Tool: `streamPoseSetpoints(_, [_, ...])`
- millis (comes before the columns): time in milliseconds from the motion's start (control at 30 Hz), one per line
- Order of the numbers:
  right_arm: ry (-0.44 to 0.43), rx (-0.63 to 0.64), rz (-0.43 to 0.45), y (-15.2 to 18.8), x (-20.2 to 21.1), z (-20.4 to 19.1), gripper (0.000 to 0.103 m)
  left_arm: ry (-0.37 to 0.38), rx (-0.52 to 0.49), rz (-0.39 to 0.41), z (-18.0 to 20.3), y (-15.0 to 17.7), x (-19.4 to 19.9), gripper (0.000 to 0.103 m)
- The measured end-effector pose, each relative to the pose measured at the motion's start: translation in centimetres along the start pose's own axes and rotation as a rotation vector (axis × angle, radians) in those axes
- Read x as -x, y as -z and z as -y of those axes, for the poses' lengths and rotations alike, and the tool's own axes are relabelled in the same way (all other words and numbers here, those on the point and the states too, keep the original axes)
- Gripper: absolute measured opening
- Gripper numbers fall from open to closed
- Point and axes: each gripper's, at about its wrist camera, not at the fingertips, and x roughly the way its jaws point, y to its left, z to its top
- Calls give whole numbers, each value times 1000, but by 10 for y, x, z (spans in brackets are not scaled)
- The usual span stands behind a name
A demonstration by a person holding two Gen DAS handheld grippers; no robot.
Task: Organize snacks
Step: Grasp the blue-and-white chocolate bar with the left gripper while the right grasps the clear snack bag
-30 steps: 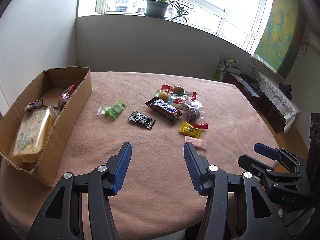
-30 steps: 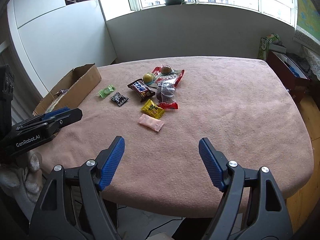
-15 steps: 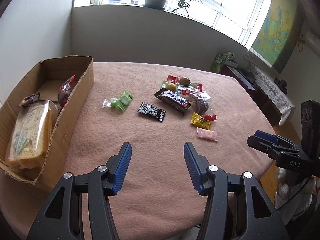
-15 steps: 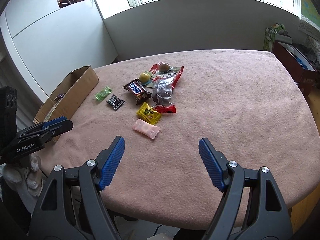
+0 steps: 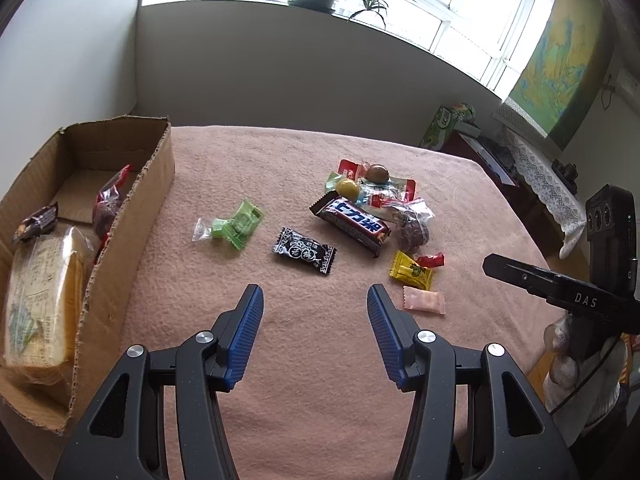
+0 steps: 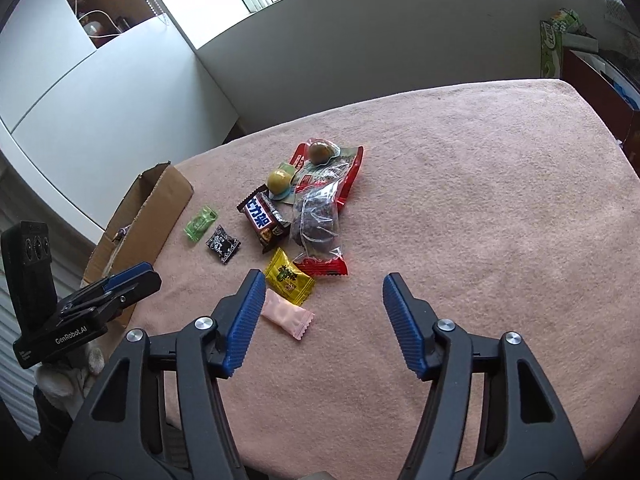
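The counter (image 5: 320, 360), draped in pink cloth, carries everything. The cardboard box (image 5: 132, 216) runs along its left edge, already holding a bread pack (image 5: 40, 300) and a few wrapped snacks, with free floor showing toward its far end. The loose snacks lie mid-counter: the chocolate bar (image 5: 352, 222), its long axis slanting from far-left to near-right, a clear bag of dark sweets (image 5: 412, 228) touching its right end, then the green candy (image 5: 236, 226), black candy (image 5: 304, 250), yellow candy (image 5: 412, 272) and, smallest, the pink candy (image 6: 286, 314).

The left claw (image 5: 316, 304) hangs wide open and empty above the near edge; the black candy lies straight ahead of it, the box well off to its left. The right claw (image 6: 324, 284) is likewise spread and empty, with the pink candy just beside its left finger, long axis crosswise to the reach.

The right looks nearer the pink candy, though it would need to shift left. Bare cloth to the right leaves open room.
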Motion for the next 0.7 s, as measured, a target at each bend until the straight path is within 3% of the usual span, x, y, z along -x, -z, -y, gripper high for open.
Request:
streamPoseSetpoints(167, [-20,-18,-29,-20,-21,2,64,43,68,-36,8,-13,-25,53])
streamPoseSetpoints(300, [-28,-2,-42,-28,-36,-7,64,21,85,-51,15,-28,-40,53])
streamPoseSetpoints(367, [-11,23,-52,-28,-44,-14,64,-3,107,-56,14,-37,-48,53])
streamPoseSetpoints(533, [39,77,-67,-27,-59,-23,64,19,188,-92,9,-55,-69,53])
streamPoseSetpoints(700, [64,100,-77,-27,-66,-25,64,-11,187,-139,13,-66,-89,53])
